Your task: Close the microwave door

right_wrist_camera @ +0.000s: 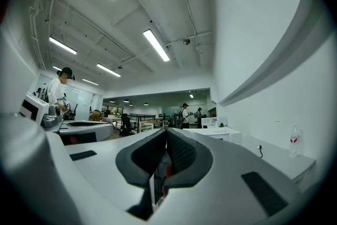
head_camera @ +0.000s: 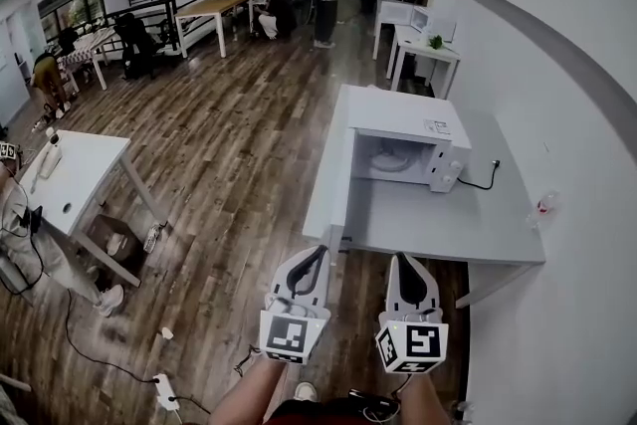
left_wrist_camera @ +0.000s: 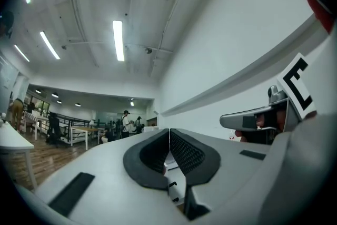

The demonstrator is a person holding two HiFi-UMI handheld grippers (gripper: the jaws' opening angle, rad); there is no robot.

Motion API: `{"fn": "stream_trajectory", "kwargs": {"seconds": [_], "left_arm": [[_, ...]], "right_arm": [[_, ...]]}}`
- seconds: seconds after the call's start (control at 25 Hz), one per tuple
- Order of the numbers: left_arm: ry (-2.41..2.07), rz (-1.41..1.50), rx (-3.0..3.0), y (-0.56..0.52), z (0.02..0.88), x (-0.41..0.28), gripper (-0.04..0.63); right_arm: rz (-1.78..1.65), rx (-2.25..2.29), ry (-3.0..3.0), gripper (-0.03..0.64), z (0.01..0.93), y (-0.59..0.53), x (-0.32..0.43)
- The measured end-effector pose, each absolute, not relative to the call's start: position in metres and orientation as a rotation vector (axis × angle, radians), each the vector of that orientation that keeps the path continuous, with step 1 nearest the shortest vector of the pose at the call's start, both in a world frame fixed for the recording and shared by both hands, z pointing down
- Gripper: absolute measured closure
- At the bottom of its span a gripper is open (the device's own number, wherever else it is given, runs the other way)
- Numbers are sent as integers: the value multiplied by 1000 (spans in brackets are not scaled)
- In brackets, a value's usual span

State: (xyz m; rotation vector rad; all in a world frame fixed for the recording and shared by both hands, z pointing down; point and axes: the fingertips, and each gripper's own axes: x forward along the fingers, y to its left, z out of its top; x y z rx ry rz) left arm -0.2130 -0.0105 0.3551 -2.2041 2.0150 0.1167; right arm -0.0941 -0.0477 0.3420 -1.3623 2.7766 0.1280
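Microwave (head_camera: 403,119) sat on the white table (head_camera: 428,224) against the right-hand wall, ahead of both grippers and well apart from them. Its cavity (head_camera: 390,159) gaped wide open, with the pale turntable showing inside. From where I stood I couldn't pick out the door itself.

The box faced back towards the person. Its long side ran crosswise on the table, from the room side to the wall. The control panel (head_camera: 448,166) was at the wall end.

The left gripper (head_camera: 318,254) was low and near, short of the table's front edge, and lined up roughly with the table's left corner. Its jaws were pressed together with nothing between them. The right gripper (head_camera: 402,261) was just beside it and pointed the same way, straight at the open oven. Its jaws were likewise closed tight on nothing. Neither touched the microwave or the table.

A black cable (head_camera: 483,182) trailed from behind the oven across the tabletop, and a small bottle (head_camera: 542,206) stood near the wall. Several people were busy at desks far down the room.
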Motion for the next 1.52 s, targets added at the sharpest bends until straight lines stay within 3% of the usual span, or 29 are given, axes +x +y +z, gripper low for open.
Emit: {"fn": "stream_trajectory", "kwargs": {"seconds": [1.08, 1.24, 1.52], "left_arm": [[2072, -132, -2358, -105, 479, -247, 562], [2004, -167, -2476, -108, 502, -245, 467], [1868, -274, -2564, -117, 525, -247, 414]], "right_arm": [[-111, -1261, 2962, 589, 450, -159, -149], [-135, -1266, 2979, 589, 461, -164, -151], [-140, -1245, 3010, 589, 475, -178, -154]]}}
